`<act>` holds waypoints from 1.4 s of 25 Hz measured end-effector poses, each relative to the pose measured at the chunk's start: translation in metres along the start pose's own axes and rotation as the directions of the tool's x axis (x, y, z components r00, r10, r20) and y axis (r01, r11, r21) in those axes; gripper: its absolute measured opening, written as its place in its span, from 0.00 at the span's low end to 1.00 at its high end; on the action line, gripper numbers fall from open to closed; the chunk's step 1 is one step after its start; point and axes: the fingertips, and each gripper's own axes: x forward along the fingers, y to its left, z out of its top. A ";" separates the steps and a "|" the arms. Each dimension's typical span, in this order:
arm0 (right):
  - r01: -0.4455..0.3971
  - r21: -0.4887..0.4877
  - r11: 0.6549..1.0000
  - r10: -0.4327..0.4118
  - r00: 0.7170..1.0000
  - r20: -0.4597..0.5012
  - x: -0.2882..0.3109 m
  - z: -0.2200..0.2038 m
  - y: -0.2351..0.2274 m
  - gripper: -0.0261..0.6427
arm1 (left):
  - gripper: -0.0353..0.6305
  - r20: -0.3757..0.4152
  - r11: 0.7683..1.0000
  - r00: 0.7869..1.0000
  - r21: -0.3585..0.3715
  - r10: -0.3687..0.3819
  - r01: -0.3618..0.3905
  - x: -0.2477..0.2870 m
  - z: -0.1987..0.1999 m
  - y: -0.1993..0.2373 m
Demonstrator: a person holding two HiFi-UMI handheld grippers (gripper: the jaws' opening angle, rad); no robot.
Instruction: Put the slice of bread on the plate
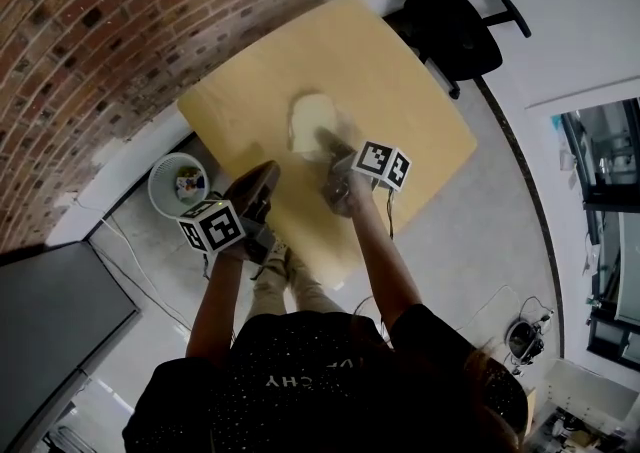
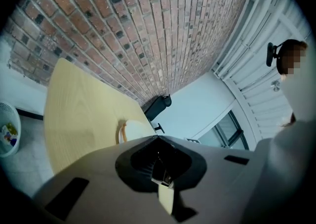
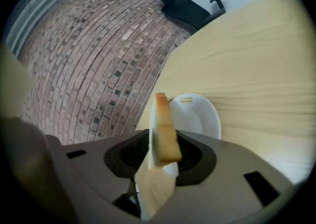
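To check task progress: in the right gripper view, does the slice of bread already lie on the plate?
No, the slice of bread stands on edge in the right gripper, with the plate beyond it.

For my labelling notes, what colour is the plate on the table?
The plate is white; clearest in the right gripper view.

The person's black speckled shirt (image 1: 300,381) carries a line of pale letters, upside down in the head view. Only "CHY" can be made out; the rest is blurred. The round white plate (image 3: 200,119) bears a small gold mark (image 3: 186,100) near its rim, too small to read.
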 end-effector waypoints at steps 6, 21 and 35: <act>0.245 -0.266 0.932 -0.238 0.969 0.058 -0.008 0.013 -0.014 0.67 | 0.07 0.017 1.000 1.000 -0.002 0.012 -0.012 -0.004 -0.001 -0.001; -0.504 0.129 0.854 0.457 0.846 0.276 -0.131 0.002 0.089 0.06 | 0.07 0.002 0.998 0.999 0.045 -0.052 0.052 0.012 -0.012 -0.061; -0.652 0.200 0.732 0.522 0.724 0.450 -0.194 0.003 0.098 0.06 | 0.07 -0.047 0.995 0.995 0.058 -0.083 0.085 0.015 -0.033 -0.088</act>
